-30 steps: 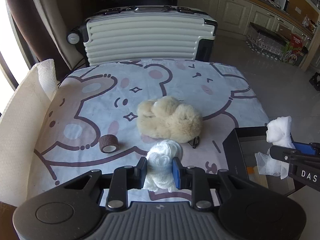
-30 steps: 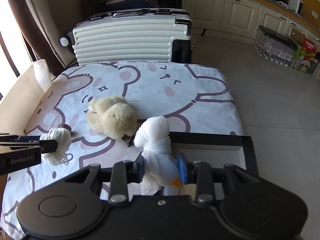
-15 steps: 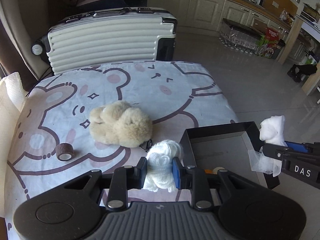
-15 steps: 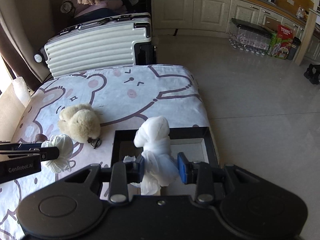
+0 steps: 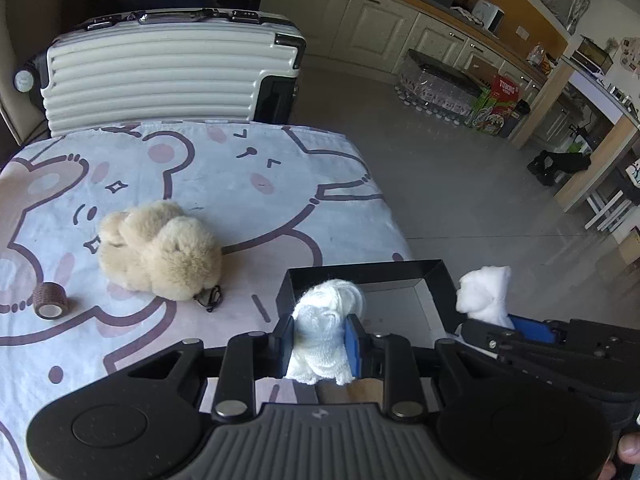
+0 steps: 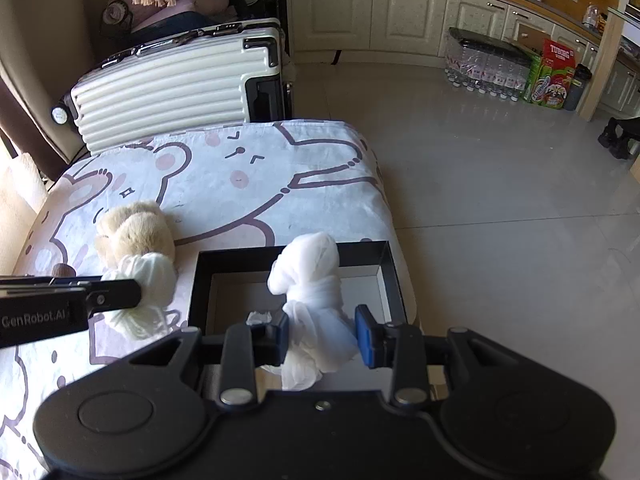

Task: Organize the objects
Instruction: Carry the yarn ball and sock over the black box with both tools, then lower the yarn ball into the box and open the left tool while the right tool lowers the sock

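My left gripper (image 5: pixel 318 344) is shut on a white gauze roll (image 5: pixel 326 320) and holds it over the near left corner of the black box (image 5: pixel 432 276). My right gripper (image 6: pixel 322 338) holds a white knotted cloth bundle (image 6: pixel 308 276) above the black box (image 6: pixel 384 256); its jaws look a little parted around the cloth. The right gripper (image 5: pixel 516 330) and its bundle (image 5: pixel 484 292) show at the right of the left wrist view. The left gripper (image 6: pixel 120 294) and its gauze roll (image 6: pixel 154 280) show at the left of the right wrist view.
A beige plush toy (image 5: pixel 160 248) and a small brown tape roll (image 5: pixel 50 300) lie on the bear-print cloth (image 5: pixel 240 184). A white suitcase (image 5: pixel 160 68) stands behind the table. The table's right edge drops to the tiled floor (image 6: pixel 500 200).
Both grippers have moved right with their white bundles and now hang over the black box. The right gripper's jaws look slightly wider around its bundle.
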A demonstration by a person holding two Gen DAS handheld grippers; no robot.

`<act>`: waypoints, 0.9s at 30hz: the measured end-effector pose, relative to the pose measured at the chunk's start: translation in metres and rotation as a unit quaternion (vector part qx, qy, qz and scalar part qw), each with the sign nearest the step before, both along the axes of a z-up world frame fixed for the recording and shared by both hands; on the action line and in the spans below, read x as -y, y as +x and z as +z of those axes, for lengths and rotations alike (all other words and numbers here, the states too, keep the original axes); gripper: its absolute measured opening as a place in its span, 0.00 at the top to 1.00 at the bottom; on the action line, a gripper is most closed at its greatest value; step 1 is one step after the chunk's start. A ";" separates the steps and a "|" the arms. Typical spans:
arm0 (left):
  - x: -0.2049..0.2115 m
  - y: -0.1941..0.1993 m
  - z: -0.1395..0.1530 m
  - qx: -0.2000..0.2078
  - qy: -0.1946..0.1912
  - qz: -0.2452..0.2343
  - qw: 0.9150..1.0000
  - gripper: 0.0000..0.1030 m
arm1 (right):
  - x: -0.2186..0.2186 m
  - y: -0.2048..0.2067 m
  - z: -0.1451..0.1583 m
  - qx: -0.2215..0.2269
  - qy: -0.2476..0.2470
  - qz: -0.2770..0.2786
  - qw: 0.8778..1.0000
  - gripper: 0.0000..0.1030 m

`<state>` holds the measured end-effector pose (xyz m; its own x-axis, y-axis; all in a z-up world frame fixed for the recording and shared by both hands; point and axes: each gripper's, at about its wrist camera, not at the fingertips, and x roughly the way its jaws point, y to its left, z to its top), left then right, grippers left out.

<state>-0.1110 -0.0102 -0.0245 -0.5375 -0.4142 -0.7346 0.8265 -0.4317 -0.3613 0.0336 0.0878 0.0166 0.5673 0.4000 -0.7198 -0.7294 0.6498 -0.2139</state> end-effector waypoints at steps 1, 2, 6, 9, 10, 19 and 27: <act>0.001 -0.003 -0.002 -0.004 0.001 -0.002 1.000 0.72 | -0.001 0.001 -0.002 0.001 -0.003 0.002 1.000 0.67; 0.002 -0.006 -0.003 -0.007 0.002 -0.003 1.000 0.72 | -0.003 0.001 -0.004 0.002 -0.006 0.004 1.000 0.67; 0.011 -0.014 -0.011 -0.021 0.009 -0.011 1.000 0.72 | -0.008 0.008 -0.012 0.001 -0.014 0.005 1.000 0.67; 0.018 -0.022 -0.019 -0.023 0.015 -0.020 0.999 0.72 | -0.010 0.016 -0.019 -0.002 -0.019 0.001 1.000 0.67; 0.021 -0.025 -0.022 -0.021 0.018 -0.021 0.999 0.72 | -0.012 0.018 -0.021 -0.004 -0.021 0.000 1.000 0.67; 0.040 -0.044 -0.045 -0.013 0.038 -0.032 0.999 0.72 | -0.023 0.036 -0.040 -0.002 -0.032 0.000 0.999 0.67; 0.052 -0.056 -0.060 0.018 0.042 -0.056 0.997 0.69 | -0.037 0.049 -0.058 -0.007 -0.055 0.003 0.998 0.67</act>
<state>-0.1665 -0.0618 -0.0843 -0.5495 -0.2895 -0.7837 0.7877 -0.4922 -0.3705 0.0829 0.1251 -0.0413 0.5539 0.3219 -0.7679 -0.7373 0.6180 -0.2728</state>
